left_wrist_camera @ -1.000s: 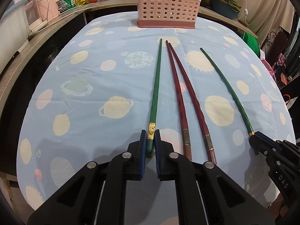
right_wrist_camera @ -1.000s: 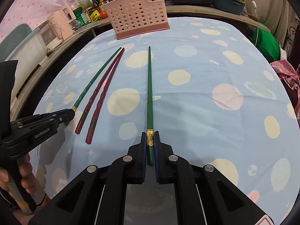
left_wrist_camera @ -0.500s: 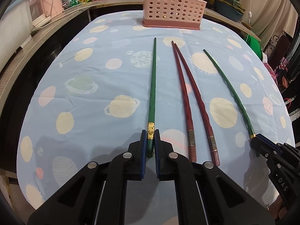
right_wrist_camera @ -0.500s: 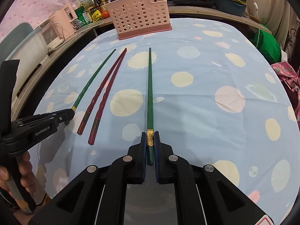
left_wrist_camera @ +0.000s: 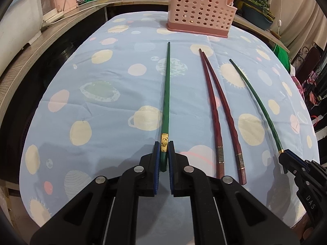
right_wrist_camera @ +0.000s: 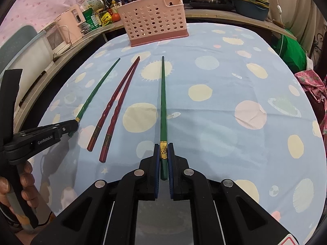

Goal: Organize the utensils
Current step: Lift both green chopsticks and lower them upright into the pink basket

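On tablecloth [left_wrist_camera: 114, 122]: 2 green chopsticks [left_wrist_camera: 166, 102], 2 red chopsticks [left_wrist_camera: 214, 110]

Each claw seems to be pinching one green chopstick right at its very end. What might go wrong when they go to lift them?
Both the left gripper and the right gripper pinch only the butt end, so each long green chopstick may droop or swivel. A swinging tip might knock the red chopsticks lying between them. Aiming such a long stick into the pink basket could be tricky.

The right gripper [right_wrist_camera: 164, 153] clamps a green chopstick [right_wrist_camera: 163, 104] pointing toward the pink basket [right_wrist_camera: 153, 21].
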The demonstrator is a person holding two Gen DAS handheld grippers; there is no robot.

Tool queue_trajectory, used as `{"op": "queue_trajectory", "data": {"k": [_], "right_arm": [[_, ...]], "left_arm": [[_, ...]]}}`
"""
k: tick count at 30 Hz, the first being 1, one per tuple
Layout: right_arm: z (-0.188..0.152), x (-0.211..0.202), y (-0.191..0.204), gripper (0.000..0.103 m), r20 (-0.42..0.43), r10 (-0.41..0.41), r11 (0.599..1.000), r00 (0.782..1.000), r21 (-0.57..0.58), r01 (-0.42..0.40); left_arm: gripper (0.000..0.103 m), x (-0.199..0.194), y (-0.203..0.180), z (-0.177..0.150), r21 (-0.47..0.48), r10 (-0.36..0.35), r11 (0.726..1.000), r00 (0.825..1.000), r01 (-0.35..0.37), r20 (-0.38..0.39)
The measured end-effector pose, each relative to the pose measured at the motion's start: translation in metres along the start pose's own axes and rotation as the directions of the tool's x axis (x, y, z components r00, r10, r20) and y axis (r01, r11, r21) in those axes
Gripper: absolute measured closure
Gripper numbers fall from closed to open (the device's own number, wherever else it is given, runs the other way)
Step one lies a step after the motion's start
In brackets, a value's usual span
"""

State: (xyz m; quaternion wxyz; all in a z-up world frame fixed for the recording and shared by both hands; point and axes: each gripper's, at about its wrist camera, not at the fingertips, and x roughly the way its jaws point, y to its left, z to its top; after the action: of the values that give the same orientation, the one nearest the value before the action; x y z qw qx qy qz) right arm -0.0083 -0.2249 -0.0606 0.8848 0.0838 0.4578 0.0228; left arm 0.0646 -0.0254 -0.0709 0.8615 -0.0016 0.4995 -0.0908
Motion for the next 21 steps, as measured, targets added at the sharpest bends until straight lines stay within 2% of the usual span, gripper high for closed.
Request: {"op": "queue_trajectory", "data": {"k": [21], "right_arm": [[0.024, -0.022, -0.002, 0.096, 0.072, 0.009, 1.0, 0.997, 0.012, -0.01]], "left_arm": [[0.096, -0.024, 0.006, 0.018, -0.033, -0.023, 0.999, 0.998, 0.025, 0.054]]}}
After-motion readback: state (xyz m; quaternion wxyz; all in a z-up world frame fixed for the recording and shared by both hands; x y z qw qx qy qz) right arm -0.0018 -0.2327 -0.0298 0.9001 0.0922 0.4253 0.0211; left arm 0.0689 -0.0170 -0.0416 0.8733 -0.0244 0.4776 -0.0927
